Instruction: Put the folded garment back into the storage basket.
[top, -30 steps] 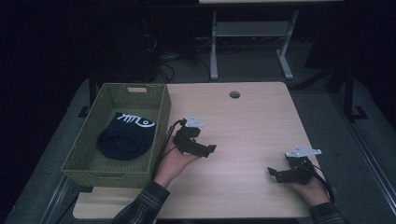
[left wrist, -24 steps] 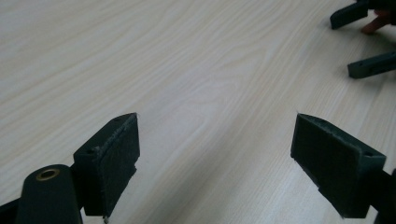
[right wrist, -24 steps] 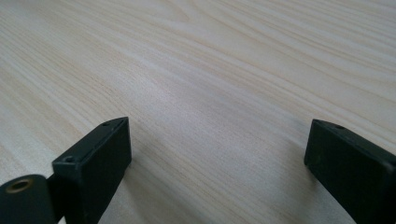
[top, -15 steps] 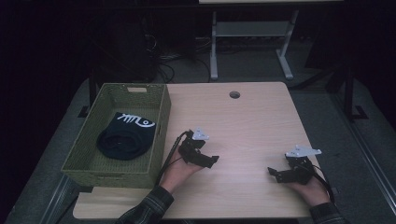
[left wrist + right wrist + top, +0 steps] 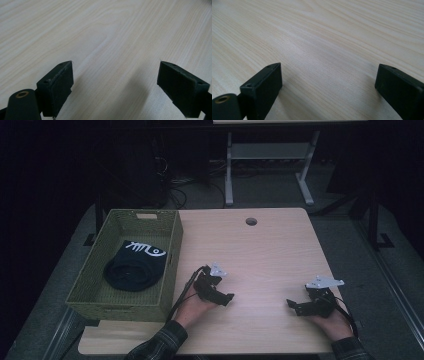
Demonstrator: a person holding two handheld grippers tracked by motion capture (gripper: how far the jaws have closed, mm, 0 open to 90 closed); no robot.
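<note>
Dark room, floor cluttered with cables and a white frame stand beyond the far edge. Light wood tabletop [image 5: 260, 250] with a round cable hole near its far edge.

Green woven basket [image 5: 150, 222] sits on the left side of the tabletop, long axis running near to far. Inside it lies a black cloth [image 5: 132, 267], bundled, with white lettering on its far end. It rests on the basket floor, toward the middle.

Left gripper [image 5: 223, 297] is held low over bare wood, just right of the basket's near right corner. Jaws stand wide apart with nothing between them; the left gripper view [image 5: 115, 82] shows plain wood grain in the gap. Jaw tips point right, away from the basket.

Right gripper [image 5: 292, 306] rests near the tabletop's near right edge, well apart from the basket. Jaws also spread wide and empty; the right gripper view [image 5: 328, 85] shows bare wood between them. Tips point left.

Key relation: the cloth lies to the left and slightly farther than the left gripper, with the basket's right wall between the two. Left hand is clearly the nearer. Judgement: any reach for the cloth would need the left gripper turned round and lifted over that wall, then lowered from above.
</note>
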